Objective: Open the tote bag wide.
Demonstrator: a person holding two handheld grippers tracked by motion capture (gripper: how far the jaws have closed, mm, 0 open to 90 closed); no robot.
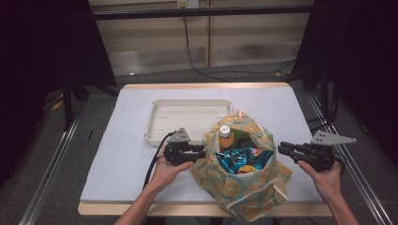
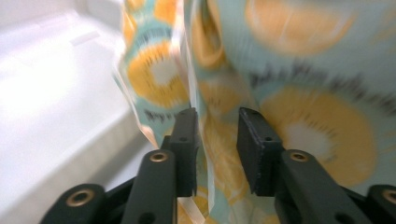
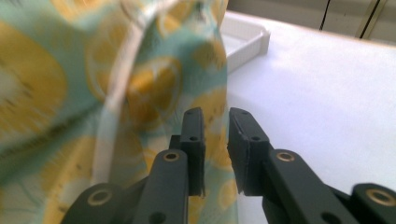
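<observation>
Both claws are set at the sides of a patterned cloth bag (image 1: 244, 168) that stands near the front middle of the tabletop (image 1: 117, 154). In the high view the left claw (image 1: 199, 151) is seen at the bag's left rim and the right claw (image 1: 283, 149) just off its right side. In the left gripper view a fold of the fabric (image 2: 212, 140) hangs between the jaws, but the pads are parted and are not pressed on it, so the cloth is judged released. In the right gripper view the jaws stand a little apart with the bag's edge (image 3: 217, 135) in the gap; no grip is seen there either.

The bag's mouth is held wide, and a bottle with a white cap (image 1: 225, 133) and shiny snack packets (image 1: 244, 157) can be seen inside. The step in hand is judged to be the opening of the bag for unpacking. Next, one claw would need to be brought over the rim and down onto the bottle, the upright neck being the easiest hold.

A white tray (image 1: 187, 119) lies just behind the bag and is clear for things to be set down. Open tabletop is left on either side; the bag's lower corner hangs over the front edge, so a pull toward the person should be avoided.
</observation>
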